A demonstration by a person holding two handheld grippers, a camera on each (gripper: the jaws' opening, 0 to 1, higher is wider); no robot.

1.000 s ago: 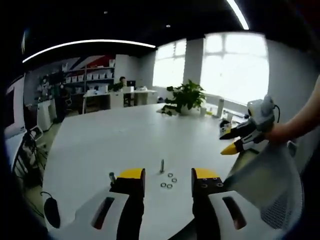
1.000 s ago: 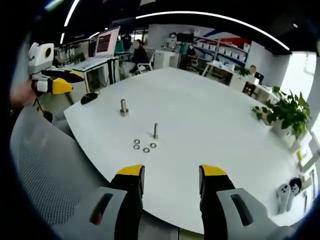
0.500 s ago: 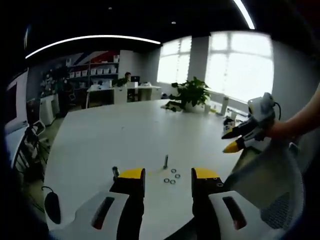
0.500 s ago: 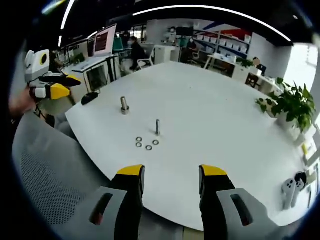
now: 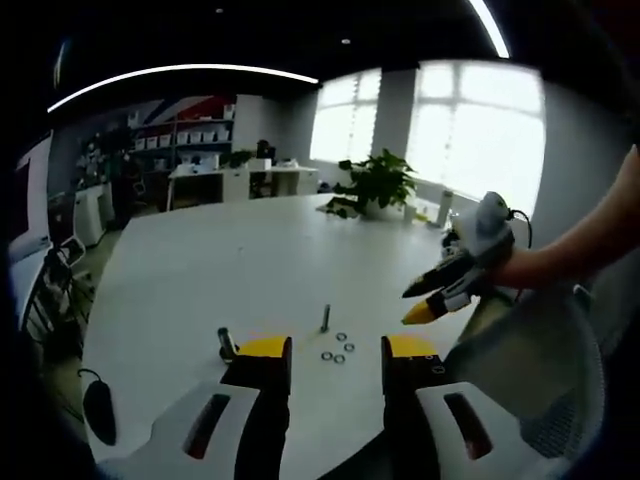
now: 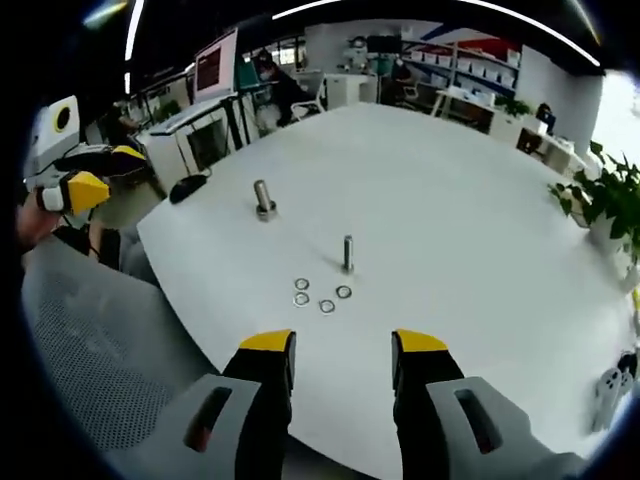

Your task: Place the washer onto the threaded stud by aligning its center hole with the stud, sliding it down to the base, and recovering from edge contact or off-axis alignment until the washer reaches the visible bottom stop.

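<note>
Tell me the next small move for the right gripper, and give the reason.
Probably lower the right gripper toward the washers to pick one. Its jaws stand open and empty above the near table edge, four washers lie loose beside the threaded stud, and the stud is bare.

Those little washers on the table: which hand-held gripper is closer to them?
Hard to call. The left hand-held gripper and the right hand-held gripper both hover open just short of the washers, at a similar distance.
</note>
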